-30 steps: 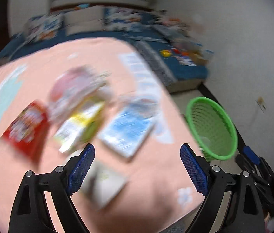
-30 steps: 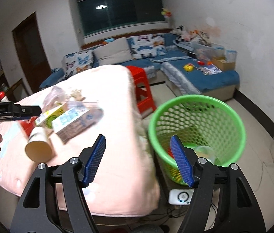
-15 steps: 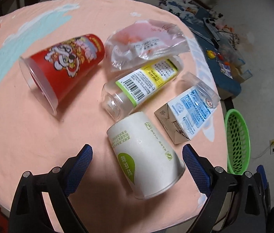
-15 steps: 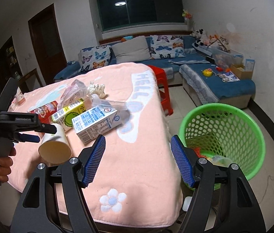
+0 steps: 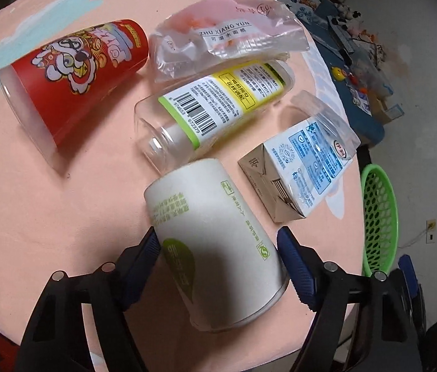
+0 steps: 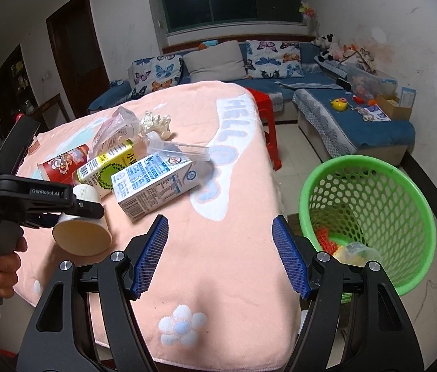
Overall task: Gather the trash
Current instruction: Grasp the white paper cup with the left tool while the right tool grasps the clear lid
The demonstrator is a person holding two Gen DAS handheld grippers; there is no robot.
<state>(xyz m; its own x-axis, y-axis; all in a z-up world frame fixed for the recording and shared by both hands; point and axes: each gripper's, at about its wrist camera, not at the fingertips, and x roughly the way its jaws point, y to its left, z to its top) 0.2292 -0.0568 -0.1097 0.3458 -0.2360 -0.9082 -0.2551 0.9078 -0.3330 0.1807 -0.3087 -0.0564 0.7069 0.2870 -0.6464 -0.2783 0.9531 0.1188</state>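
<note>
The left claw (image 5: 218,248) is parked around a white paper cup (image 5: 215,235) lying on its side on the bench (image 5: 48,210). Its ribbed blue pads (image 5: 295,266) have just been closing in: the one on the left of the wrist view is seen right up against the cup wall, but whether the other one touches can't be told, so a real squeeze can't be confirmed. The cup is smooth, tapered card with green print and a rolled rim.

A fuzzy peach towel-like cloth with pale blue patches is spread over the bench. Behind the cup, a clear plastic bottle (image 5: 212,111) with a yellow-green barcode label is laid flat — its bare end just beside the cup's base. A boxy blue-and-white milk carton (image 5: 302,173) with folded brown end flaps lies to the right, near but apart. A glossy red cartoon-print cup (image 5: 76,83) with a frosted rim is tipped over on the left, and a crinkly transparent bag (image 5: 227,37) is slumped against the bottle.

The right claw (image 6: 220,257) is held released with nothing between its pads, over the bench edge. A green plastic mesh basket (image 6: 370,214) stands on the tiled floor beside the bench, some trash already in it.
</note>
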